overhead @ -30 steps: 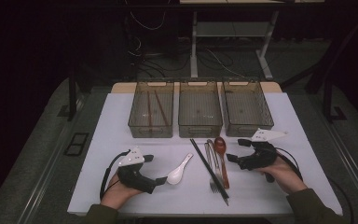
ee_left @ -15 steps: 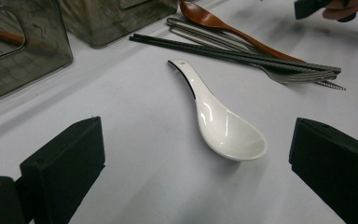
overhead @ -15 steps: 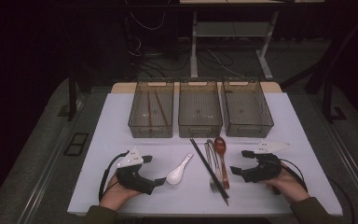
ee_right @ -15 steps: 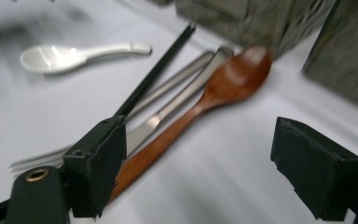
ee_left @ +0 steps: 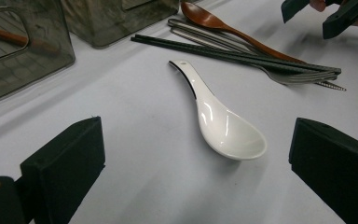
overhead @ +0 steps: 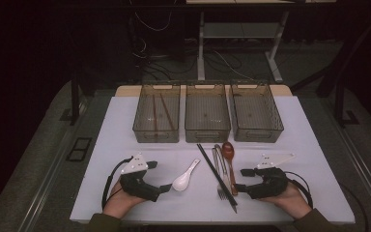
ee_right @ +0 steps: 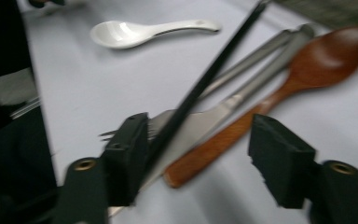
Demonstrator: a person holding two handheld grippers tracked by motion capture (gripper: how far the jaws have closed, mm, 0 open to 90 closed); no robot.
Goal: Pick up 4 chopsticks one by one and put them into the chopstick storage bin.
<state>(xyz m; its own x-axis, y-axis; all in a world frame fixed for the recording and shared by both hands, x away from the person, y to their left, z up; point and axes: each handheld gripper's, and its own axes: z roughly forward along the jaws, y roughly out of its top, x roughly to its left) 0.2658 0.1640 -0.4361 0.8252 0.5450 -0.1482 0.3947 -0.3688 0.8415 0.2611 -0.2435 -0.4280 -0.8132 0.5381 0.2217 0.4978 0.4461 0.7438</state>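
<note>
Right gripper (ee_right: pixel 196 154) has just been closing – jaws apart astride the wooden spoon (ee_right: pixel 279 93) handle, blurred, fork (ee_right: pixel 186 123) half-hidden by black chopsticks (ee_right: pixel 200 88). Left gripper (ee_left: pixel 196 154) gapes before the white spoon (ee_left: pixel 223 123).

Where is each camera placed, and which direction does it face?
High view: above the person's side, facing forward and down on the table; both hands and grippers show.
Left gripper view: on the left gripper, facing the white spoon.
Right gripper view: on the right gripper, closing around the wooden spoon.
All share the white spoon.
</note>
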